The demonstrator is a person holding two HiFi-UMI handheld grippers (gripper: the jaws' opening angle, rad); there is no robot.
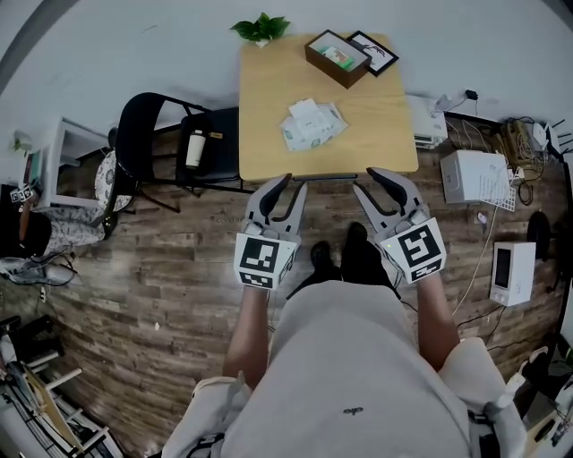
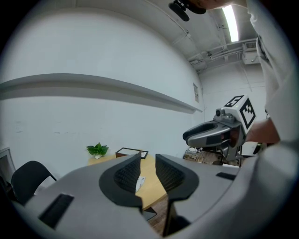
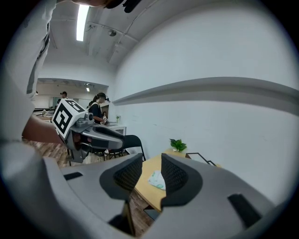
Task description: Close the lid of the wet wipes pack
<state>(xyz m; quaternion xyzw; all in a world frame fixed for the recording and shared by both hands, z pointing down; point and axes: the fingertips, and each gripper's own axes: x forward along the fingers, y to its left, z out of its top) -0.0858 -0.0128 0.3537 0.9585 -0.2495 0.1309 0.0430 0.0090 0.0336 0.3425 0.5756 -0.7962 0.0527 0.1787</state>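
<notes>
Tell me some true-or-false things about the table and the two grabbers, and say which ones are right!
1. The wet wipes pack lies on the wooden table. True.
2. The left gripper is holding the pack. False: its jaws are apart and empty, short of the table's near edge.
3. A green plant sits at the table's far left corner. True.
4. The black chair stands to the right of the table. False: it stands to the left.
5. The right gripper has its jaws apart with nothing between them. True.
</notes>
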